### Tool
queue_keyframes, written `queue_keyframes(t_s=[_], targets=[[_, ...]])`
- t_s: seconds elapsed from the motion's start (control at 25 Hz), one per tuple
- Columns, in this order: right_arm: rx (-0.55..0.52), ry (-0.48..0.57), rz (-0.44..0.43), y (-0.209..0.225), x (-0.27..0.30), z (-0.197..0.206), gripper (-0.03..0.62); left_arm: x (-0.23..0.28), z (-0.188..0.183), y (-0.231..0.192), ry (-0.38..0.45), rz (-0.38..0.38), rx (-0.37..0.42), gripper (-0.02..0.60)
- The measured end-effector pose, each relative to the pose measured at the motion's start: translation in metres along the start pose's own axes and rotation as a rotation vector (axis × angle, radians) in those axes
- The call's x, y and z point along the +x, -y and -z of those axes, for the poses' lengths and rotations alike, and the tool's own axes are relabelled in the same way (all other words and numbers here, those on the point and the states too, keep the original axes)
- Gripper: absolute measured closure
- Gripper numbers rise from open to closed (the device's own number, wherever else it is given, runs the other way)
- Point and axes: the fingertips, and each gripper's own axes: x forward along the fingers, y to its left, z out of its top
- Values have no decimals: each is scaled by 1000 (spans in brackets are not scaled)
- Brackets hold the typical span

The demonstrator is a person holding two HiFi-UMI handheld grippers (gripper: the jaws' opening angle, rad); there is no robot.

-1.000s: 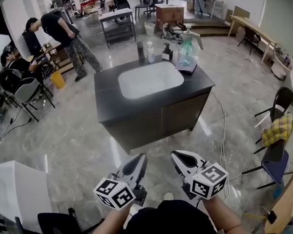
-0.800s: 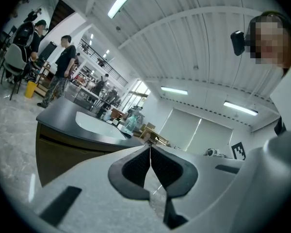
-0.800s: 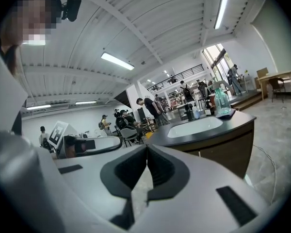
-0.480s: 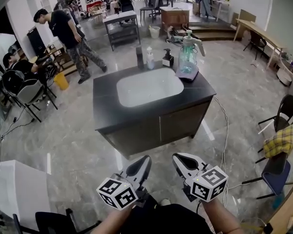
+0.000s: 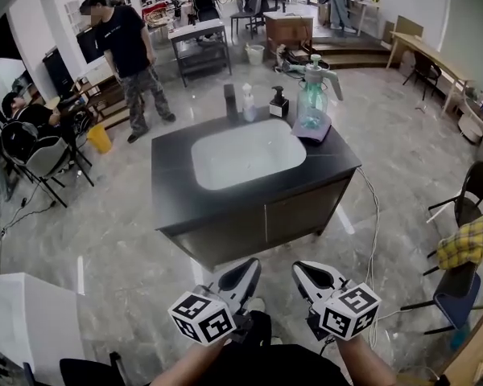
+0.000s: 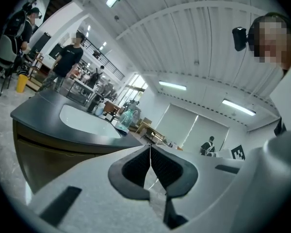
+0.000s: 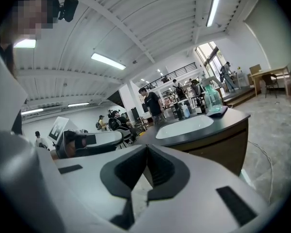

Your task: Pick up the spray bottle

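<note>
1. Grey marble floor (image 5: pixel 105 232) is filling most of the head view, with a white cable (image 5: pixel 371 215) trailing across it to the right of the cabinet.
2. Dark vanity cabinet (image 5: pixel 173 185) is standing in the open, well ahead of both grippers.
3. White basin (image 5: pixel 248 153) is sitting sunk into the middle of the countertop.
4. Person in a dark shirt (image 5: pixel 129 43) is standing beyond the cabinet's far left corner.
5. Chair (image 5: pixel 460 273) at the right edge is carrying a yellow plaid cloth (image 5: pixel 464 242) over its back.
6. Left gripper (image 5: pixel 249 265) is hanging low in front of the cabinet, aiming toward it. In the left gripper view (image 6: pixel 150 152) the jaws are pressing tip to tip, nothing between them.
7. Right gripper (image 5: pixel 302 268) is hanging just beside the left one. In the right gripper view (image 7: pixel 146 152) the jaws are meeting at the tips, also empty.
8. Spray bottle (image 5: pixel 312 96), pale green with a white pump head, is standing upright on a purple mat (image 5: pixel 312 133) at the counter's far right corner, well apart from both grippers.
9. White pump bottle (image 5: pixel 248 103) and dark dispenser (image 5: pixel 278 103) are standing along the back edge, left of the spray bottle.
</note>
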Motion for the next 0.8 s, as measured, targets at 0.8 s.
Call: queue_keyframes(t_s=[0.8], targets=[[-18,-33,34,42,108,-47,588,63,-61,-93,-11,37,-37,575]])
